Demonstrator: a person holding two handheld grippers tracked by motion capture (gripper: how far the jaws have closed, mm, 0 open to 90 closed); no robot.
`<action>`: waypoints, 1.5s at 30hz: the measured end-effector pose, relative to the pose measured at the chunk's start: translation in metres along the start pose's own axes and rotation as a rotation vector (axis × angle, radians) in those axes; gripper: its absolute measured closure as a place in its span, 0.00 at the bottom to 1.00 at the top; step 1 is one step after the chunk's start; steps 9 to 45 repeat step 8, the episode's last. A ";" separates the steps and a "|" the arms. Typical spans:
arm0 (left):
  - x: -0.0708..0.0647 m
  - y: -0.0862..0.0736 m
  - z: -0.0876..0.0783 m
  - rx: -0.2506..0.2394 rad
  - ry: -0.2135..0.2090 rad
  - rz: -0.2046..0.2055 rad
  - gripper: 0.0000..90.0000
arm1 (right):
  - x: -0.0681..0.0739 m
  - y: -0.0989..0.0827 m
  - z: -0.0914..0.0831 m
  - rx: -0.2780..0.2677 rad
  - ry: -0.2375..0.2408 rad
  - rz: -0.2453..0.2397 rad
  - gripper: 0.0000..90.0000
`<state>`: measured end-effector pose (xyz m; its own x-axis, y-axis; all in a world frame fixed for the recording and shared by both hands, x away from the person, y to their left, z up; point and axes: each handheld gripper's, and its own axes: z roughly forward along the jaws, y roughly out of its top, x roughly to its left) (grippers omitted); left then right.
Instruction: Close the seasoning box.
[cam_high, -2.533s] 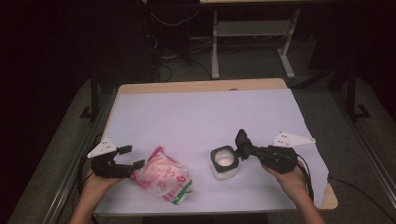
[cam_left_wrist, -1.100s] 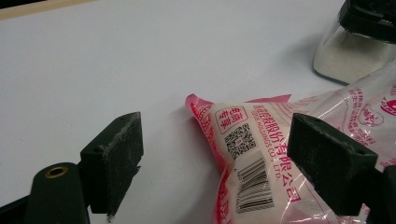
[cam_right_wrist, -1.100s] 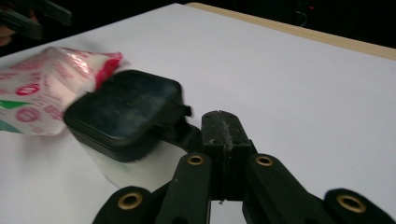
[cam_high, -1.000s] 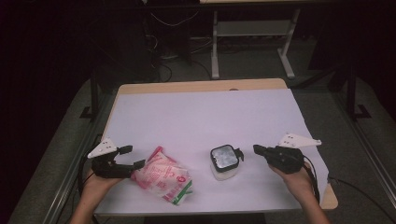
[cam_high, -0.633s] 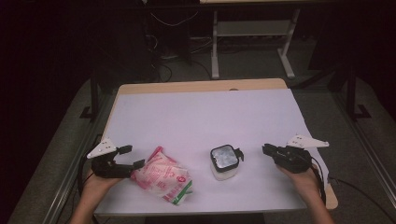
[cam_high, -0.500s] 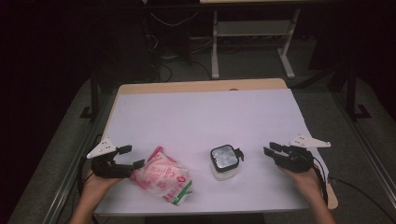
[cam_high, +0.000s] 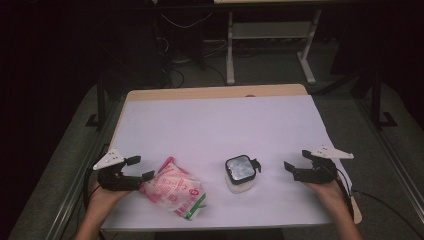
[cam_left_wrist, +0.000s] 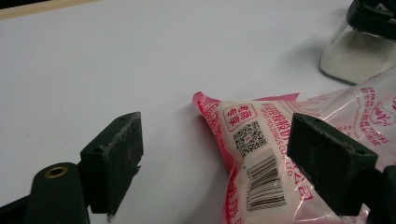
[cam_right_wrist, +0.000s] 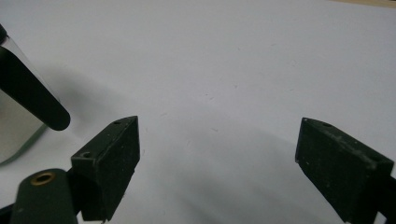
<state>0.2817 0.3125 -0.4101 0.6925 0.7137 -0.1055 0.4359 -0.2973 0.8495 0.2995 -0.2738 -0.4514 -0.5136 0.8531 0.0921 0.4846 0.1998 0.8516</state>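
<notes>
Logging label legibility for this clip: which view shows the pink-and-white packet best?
The left gripper view: the pink-and-white packet lies close, between open jaws, with its barcode and QR code readable. The high view gives its whole outline on the table, too small to read.

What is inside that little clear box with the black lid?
Through the clear wall of the box a white filling shows, heaped toward the bottom; what it is I cannot tell. From above, the lid covers the inside.
</notes>
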 end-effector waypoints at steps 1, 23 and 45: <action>0.000 0.000 0.000 0.000 0.000 0.000 0.20 | 0.001 0.000 0.000 0.000 -0.003 0.000 0.15; 0.000 0.000 0.001 0.002 0.000 0.007 0.20 | 0.003 0.001 0.000 -0.009 0.009 -0.006 0.15; 0.000 0.000 0.001 0.002 0.000 0.007 0.20 | 0.003 0.001 0.000 -0.009 0.009 -0.006 0.15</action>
